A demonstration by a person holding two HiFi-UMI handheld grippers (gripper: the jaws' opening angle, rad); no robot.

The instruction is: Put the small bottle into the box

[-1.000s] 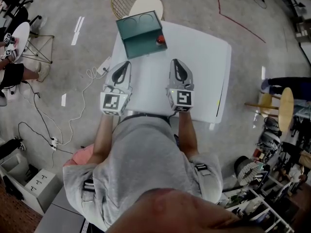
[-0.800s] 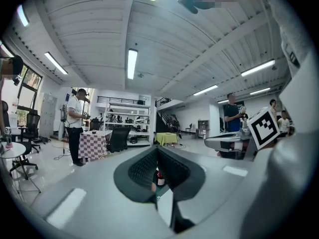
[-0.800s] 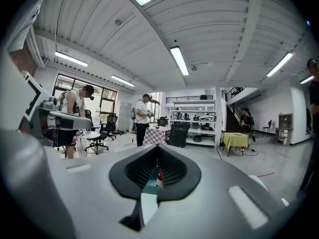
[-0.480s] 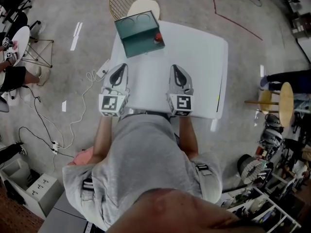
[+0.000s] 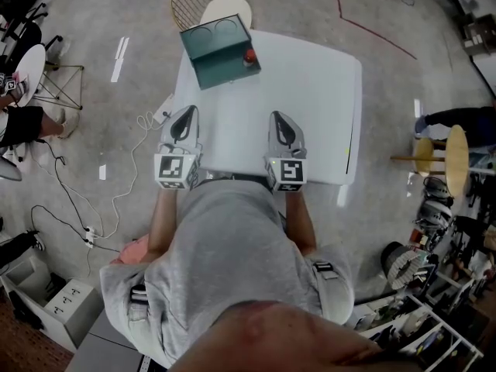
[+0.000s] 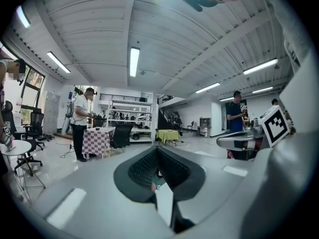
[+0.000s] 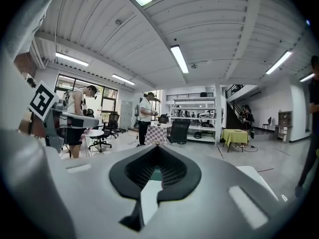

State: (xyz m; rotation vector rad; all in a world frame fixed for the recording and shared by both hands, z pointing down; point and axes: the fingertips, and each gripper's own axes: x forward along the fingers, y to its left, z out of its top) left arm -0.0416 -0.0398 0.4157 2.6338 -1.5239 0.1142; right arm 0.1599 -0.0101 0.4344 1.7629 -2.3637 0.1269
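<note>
A dark green box [image 5: 217,49] stands open at the far left of the white table [image 5: 318,91]. A small red-topped bottle [image 5: 249,56] shows at the box's right corner; I cannot tell whether it is inside or just beside it. My left gripper [image 5: 186,114] and right gripper [image 5: 280,119] hover side by side over the table's near edge, well short of the box. Both are shut with nothing between the jaws. The left gripper [image 6: 158,149] and right gripper [image 7: 158,146] point out level over the table into the room.
A round wire chair [image 5: 213,2] stands just behind the box. Cables and a power strip [image 5: 164,108] lie on the floor at the left. A wooden stool [image 5: 453,157] and cluttered racks are at the right. People stand far off in the room.
Both grippers have drawn back a little toward the table's near edge. The box and the bottle have stayed put.
</note>
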